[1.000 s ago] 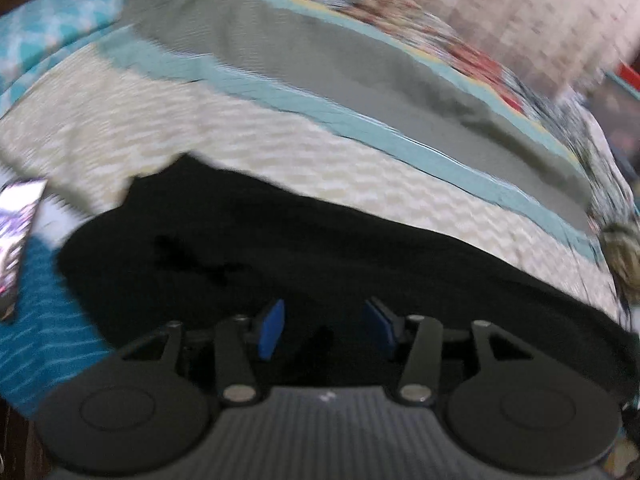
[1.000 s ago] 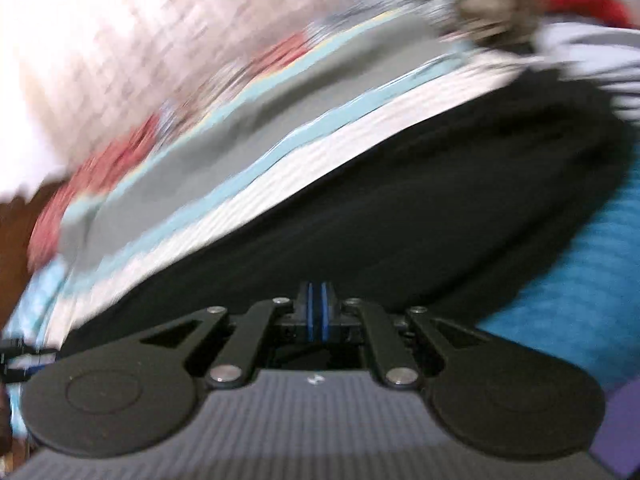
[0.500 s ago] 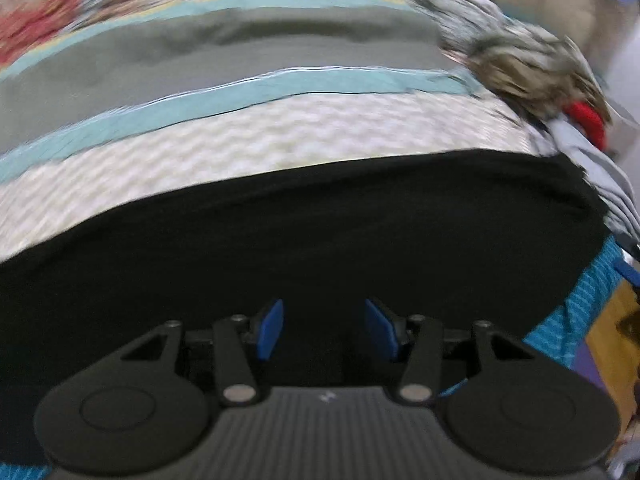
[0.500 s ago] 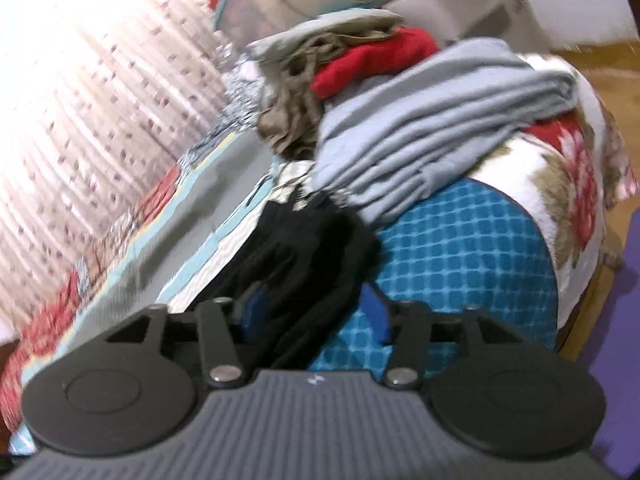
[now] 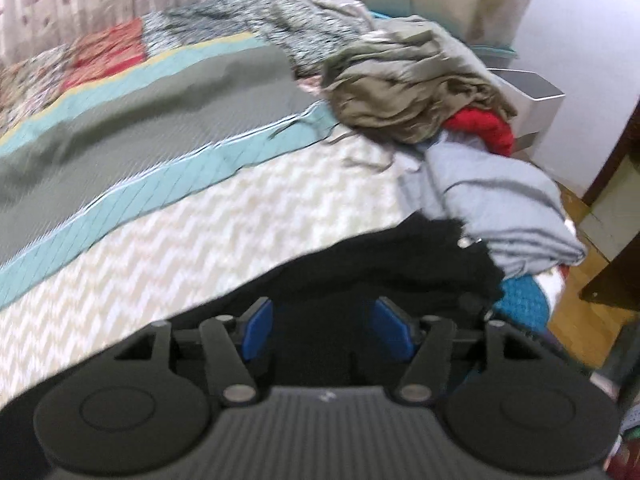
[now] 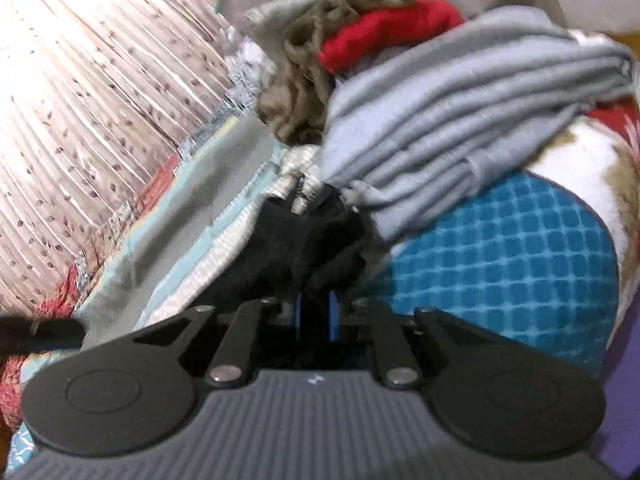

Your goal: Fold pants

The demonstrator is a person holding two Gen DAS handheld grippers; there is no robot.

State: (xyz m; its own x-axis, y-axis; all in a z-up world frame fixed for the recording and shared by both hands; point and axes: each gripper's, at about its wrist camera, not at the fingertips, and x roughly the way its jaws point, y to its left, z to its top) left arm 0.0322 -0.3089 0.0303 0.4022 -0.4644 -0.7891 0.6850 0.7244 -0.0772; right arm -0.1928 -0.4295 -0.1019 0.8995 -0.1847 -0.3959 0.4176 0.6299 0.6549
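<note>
The black pants (image 5: 384, 276) lie bunched in soft, matte folds at the lower centre of the left wrist view, on a quilted bed (image 5: 208, 240) whose cover runs in cream zigzag, teal and grey bands. The left gripper (image 5: 326, 330) has its blue pads spread wide, with dark cloth between them but not pinched. In the right wrist view the right gripper (image 6: 316, 316) has its blue pads drawn close, pinching a fold of the pants (image 6: 296, 248) at the lower centre. Just above and right of the pants sits a ribbed grey garment (image 6: 460, 128), stacked in layered folds, with a red cloth (image 6: 380, 36) and a crumpled olive garment (image 5: 408, 92) behind it. A blue checked cover (image 6: 500, 272) curves at right.
</note>
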